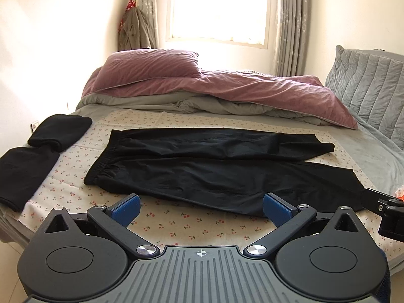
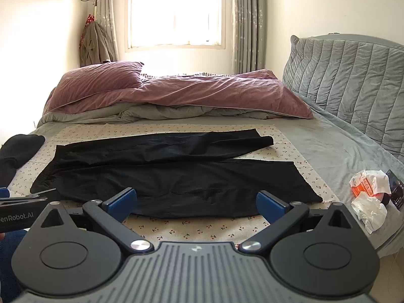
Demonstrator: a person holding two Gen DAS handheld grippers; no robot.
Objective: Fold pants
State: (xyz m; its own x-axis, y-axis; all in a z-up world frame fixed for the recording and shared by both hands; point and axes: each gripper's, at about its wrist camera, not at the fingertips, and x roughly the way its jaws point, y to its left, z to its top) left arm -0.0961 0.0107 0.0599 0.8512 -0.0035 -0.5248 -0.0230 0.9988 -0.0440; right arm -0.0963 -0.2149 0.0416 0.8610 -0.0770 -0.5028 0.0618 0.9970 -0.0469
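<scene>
Sunlit bed [image 1: 373,149] is carrying black pants [image 1: 214,169] lying flat mid-frame on a cherry-print cloth [image 1: 181,224]. Both tools, left tool [image 1: 200,208] and right tool [image 2: 196,203], are hanging spread apart, gripping nothing (pinching cloth along with fabric looks likely).

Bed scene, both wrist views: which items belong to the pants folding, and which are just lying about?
Part of the job:
black pants, spread flat, unfolded, on the floral cloth
left gripper, open, empty
right gripper, open, empty

Lying about:
folded black garments, left of the pants
pink duvet and pillow
crumpled orange-and-white wrapper, on the grey bedspread
</scene>
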